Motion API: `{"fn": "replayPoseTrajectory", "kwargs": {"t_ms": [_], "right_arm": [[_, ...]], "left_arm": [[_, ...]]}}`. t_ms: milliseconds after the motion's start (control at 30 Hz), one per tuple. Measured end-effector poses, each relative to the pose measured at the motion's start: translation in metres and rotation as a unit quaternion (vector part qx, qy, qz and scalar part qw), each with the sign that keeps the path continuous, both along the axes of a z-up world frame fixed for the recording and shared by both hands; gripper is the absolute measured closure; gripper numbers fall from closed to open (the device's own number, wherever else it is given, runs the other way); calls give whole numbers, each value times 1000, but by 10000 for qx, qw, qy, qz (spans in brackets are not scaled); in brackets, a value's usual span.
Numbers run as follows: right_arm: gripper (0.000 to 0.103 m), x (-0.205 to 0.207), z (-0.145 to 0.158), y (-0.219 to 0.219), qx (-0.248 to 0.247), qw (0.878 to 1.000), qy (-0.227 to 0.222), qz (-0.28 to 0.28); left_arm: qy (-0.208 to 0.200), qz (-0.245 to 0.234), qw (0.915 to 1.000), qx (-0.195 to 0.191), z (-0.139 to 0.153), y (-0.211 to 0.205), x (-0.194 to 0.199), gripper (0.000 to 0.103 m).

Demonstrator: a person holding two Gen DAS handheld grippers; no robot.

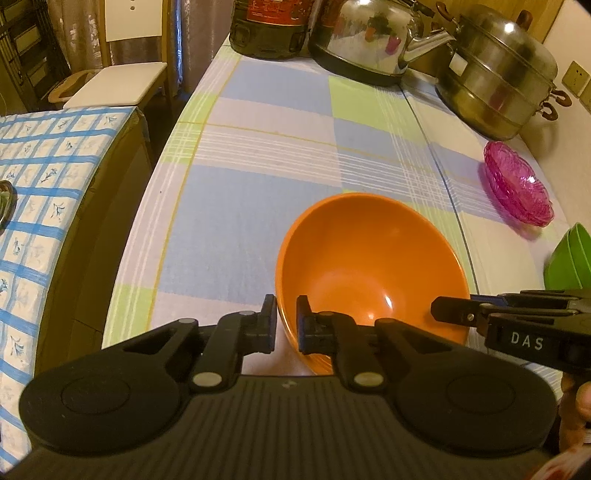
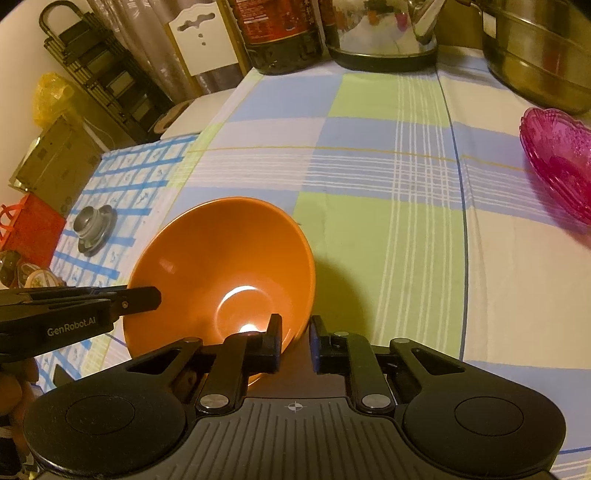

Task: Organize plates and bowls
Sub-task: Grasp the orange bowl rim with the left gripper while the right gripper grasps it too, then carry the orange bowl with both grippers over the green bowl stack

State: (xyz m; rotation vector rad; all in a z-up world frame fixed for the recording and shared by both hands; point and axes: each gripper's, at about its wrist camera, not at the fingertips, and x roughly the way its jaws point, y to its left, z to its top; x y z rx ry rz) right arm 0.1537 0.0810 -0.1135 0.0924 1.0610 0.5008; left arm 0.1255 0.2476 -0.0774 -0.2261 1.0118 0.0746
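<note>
Left of the orange bowl (image 1: 369,266), the left gripper (image 1: 286,323) has its jaws straddling the near rim, one finger inside, one outside. On the bowl's other side the right gripper (image 2: 295,341) pinches the rim likewise. Right of the bowl sits a pink glass dish (image 1: 519,182).

- Checked tablecloth (image 1: 266,110), blue, green and white.
- Steel kettle (image 1: 365,37) at twelve o'clock.
- Stacked steel steamer pot (image 1: 498,77) at one o'clock.
- Dark bottle (image 1: 269,26), perhaps oil, at eleven o'clock.
- White chair (image 1: 118,81) at ten o'clock.
</note>
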Motion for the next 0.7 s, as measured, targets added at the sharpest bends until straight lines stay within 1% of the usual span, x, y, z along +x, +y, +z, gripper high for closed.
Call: {"fn": "replayPoseTrajectory", "kwargs": {"t_ms": [267,433,700], "right_arm": [[88,-4,11,-11,106,9999,-83,-91],[88,-8,25,-31,227,9992,-167,-277],[88,-23,47,-81,219,9971,-347,-640]], "left_arm": [[-161,-101,9997,133,20,-11,3,94],[-289,-281,9991,127,36,-26,5,94],[-486,-739,9960,110,56,-77,11,94]]}}
